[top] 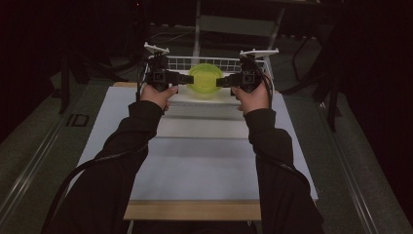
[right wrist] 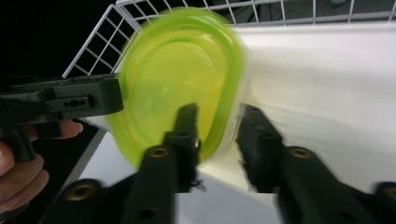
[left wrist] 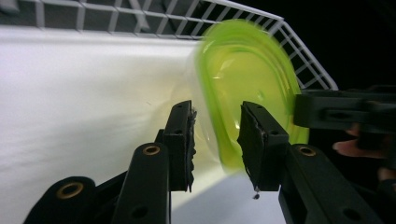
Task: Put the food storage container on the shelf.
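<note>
Right gripper view blurs the green lid (right wrist: 173,84) (rim straddled); both tongs stand apart, unclamped.

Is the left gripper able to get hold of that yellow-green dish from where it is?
Probably yes: the left gripper already has the rim of the yellow-green dish between its parted jaws, with nothing blocking. The right gripper straddles the opposite rim.
</note>
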### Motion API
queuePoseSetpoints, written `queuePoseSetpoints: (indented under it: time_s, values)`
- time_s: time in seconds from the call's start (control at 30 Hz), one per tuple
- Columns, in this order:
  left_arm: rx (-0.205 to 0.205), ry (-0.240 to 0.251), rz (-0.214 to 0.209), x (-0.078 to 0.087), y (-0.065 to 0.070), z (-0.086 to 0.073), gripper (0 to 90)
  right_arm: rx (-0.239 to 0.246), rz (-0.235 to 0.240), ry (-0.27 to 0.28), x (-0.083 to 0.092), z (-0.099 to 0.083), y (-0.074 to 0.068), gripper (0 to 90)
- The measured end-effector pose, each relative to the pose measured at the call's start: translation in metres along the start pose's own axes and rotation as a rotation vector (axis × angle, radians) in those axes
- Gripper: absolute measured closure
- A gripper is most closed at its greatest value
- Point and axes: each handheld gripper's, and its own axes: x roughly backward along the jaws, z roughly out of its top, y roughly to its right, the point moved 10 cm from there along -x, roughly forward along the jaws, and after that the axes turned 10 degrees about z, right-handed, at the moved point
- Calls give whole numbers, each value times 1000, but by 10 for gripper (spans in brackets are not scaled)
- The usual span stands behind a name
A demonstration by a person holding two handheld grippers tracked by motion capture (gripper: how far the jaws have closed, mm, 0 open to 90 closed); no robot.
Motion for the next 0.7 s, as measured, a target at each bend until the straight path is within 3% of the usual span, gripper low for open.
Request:
queuePoseSetpoints:
  time_s: [0.13,0.23,0.37,0.43,0.57,0.7]
  values:
    - [0,8,4,-3,-1,-1,601,0,-3,-5,-5,3,2,617]
    - [-6,13,2,-4,0,0,555,17,-8,4,-7,6,4,546]
    - [5,40,4,0,-1,4,483,66,-21,39,-3,12,5,474]
    - [-5,68,15,4,-2,7,483,87,-34,52,1,14,6,453]
    - [-13,77,10,10,-1,7,483,123,-44,64,8,15,4,438]
    - [-58,86,11,21,1,0,445,171,-45,76,19,10,-3,438]
